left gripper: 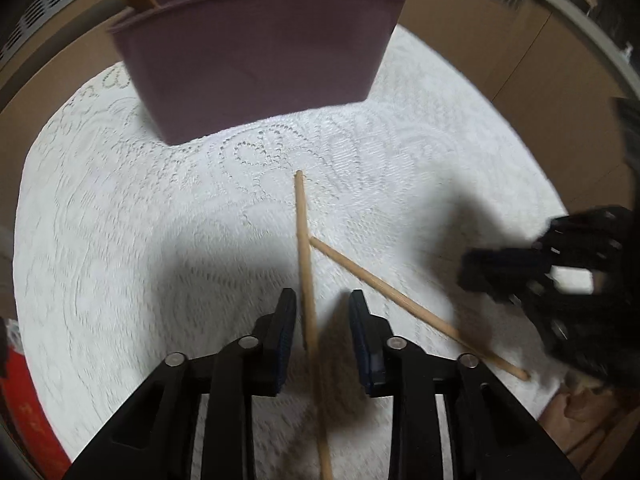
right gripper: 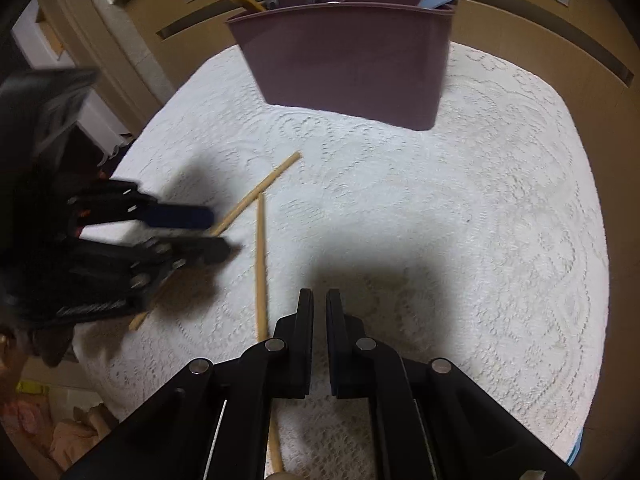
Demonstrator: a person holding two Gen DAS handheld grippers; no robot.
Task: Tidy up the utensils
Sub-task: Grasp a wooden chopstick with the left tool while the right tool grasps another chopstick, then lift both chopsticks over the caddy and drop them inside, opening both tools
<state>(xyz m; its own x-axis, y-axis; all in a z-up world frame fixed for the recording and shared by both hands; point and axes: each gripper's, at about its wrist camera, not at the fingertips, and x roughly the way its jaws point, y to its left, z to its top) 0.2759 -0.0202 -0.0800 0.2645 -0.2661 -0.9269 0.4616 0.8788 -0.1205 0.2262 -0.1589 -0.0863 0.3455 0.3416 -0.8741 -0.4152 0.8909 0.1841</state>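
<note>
Now the left gripper (left gripper: 322,308) is seen with its jaws wide apart around one wooden chopstick (left gripper: 305,264), not closed on it. A light, stiff and smooth stick is judged, best taken near its middle. A second chopstick (left gripper: 404,300) lies touching it on the lace cloth (left gripper: 120,240). The right gripper (right gripper: 319,308) is nearly closed and holds nothing. Behind, the purple holder (right gripper: 352,68) keeps several utensils upright
</note>
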